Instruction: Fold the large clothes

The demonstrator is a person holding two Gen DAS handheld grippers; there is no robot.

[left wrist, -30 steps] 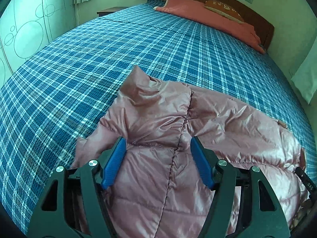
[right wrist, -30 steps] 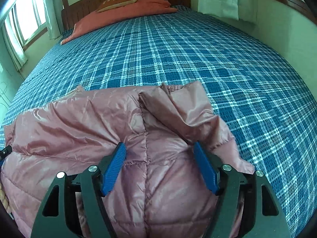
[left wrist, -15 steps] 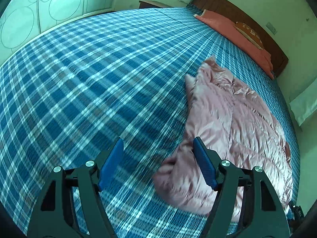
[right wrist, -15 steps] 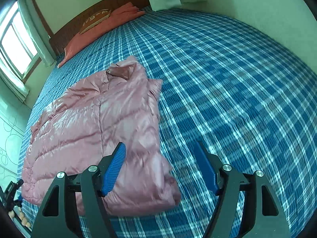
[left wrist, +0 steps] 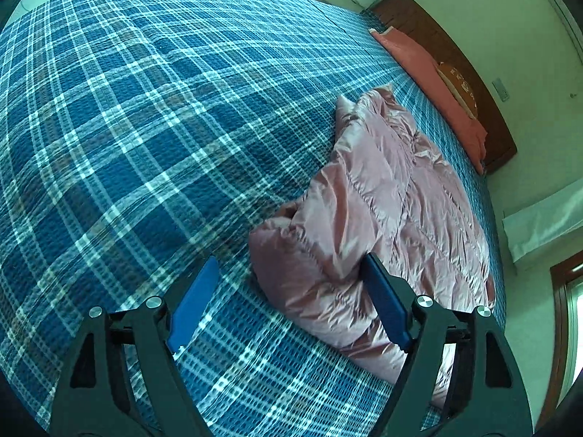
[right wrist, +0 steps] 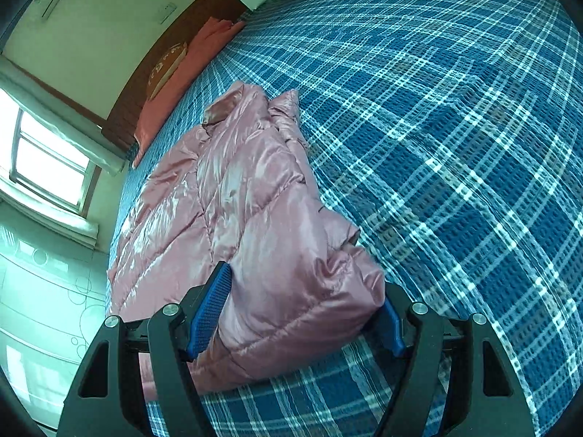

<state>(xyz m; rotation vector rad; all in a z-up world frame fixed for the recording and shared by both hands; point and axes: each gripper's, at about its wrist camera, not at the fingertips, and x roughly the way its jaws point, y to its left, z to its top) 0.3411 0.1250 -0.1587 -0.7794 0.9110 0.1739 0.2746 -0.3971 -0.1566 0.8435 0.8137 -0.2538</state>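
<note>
Puffer jacket [left wrist: 393, 196], shiny pink quilted, on plaid bedspread [left wrist: 145, 127], both jaws spread, gripping nothing.

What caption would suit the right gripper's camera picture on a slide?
Right gripper open around the near corner of a pink puffer jacket on a blue plaid bedspread.

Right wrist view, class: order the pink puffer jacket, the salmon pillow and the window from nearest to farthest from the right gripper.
1. Pink puffer jacket: its near corner lies between the right gripper's open jaws.
2. Salmon pillow: at the headboard, beyond the jacket's collar.
3. Window: on the wall at left; its rank against the pillow is uncertain.
</note>
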